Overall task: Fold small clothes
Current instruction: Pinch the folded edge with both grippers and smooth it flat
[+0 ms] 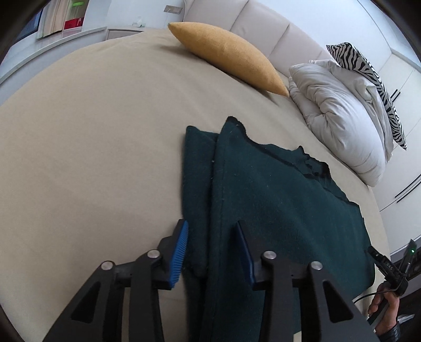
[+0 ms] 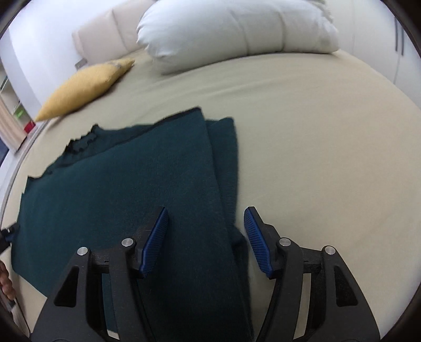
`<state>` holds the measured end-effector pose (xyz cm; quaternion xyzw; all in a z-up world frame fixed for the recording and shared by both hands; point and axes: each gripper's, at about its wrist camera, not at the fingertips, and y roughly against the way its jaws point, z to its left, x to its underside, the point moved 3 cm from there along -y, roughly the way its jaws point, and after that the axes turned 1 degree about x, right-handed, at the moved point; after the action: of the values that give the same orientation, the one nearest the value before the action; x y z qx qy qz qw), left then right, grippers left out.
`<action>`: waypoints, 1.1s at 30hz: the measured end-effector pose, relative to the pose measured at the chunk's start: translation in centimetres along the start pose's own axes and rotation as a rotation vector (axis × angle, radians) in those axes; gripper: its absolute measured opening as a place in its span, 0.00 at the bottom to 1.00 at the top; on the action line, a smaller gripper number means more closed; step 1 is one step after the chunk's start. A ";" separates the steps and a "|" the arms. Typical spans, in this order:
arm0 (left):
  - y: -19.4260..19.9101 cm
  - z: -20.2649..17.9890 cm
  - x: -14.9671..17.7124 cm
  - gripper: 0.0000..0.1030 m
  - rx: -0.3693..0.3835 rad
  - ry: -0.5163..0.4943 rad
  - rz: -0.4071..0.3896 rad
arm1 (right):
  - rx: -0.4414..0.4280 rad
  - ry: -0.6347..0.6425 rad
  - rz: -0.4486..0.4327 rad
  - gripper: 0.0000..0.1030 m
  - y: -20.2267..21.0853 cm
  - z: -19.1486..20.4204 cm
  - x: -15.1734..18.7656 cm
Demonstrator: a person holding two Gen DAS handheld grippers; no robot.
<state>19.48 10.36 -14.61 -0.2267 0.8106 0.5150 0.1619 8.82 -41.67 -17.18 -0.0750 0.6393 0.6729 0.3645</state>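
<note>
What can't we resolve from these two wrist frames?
- Sweater near hem: both views, hidden behind the fingers and linkages and cut by the bottom edge.
- Folded-under sleeves: both views, covered by the top layer; only the edge strips show.
- Right gripper contact with the cloth: right view, motion-blurred.
- Person's hand: left view, cut by the frame corner.
- Shelf items: left view, too small, at the fisheye rim.

Bright, even daylight with soft shadows; strong fisheye bending and dark corners; slight motion blur, mostly in right wrist view.
</note>
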 end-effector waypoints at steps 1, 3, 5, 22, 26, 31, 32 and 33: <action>0.3 0.0 0.2 0.38 -0.006 -0.005 -0.005 | -0.010 -0.011 -0.039 0.56 0.9 -0.1 0.0; 0.4 -0.5 0.8 0.36 -0.025 -0.036 -0.006 | -0.027 -0.015 -0.067 0.57 1.8 -0.2 0.5; 0.2 -0.9 1.4 0.30 -0.042 -0.059 -0.004 | -0.007 0.009 0.005 0.57 0.5 -0.3 1.5; 0.6 -1.2 2.4 0.19 -0.094 -0.134 -0.014 | -0.041 -0.105 -0.002 0.16 3.7 -4.0 4.9; 0.4 -0.9 2.4 0.20 -0.078 -0.119 -0.009 | -0.002 -0.094 -0.047 0.10 5.6 -3.2 5.0; 0.6 -1.0 2.4 0.20 -0.079 -0.123 -0.005 | -0.012 -0.100 -0.013 0.07 4.8 -3.8 5.3; 0.7 -1.0 2.4 0.20 -0.080 -0.120 -0.006 | -0.020 -0.111 -0.013 0.07 4.8 -3.9 5.4; 0.9 -1.0 2.4 0.20 -0.082 -0.117 -0.008 | -0.025 -0.117 -0.017 0.07 4.8 -3.9 5.3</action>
<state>16.96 9.31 -14.70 -0.2059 0.7772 0.5594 0.2014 0.75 -42.78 -16.97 -0.0456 0.6079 0.6810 0.4058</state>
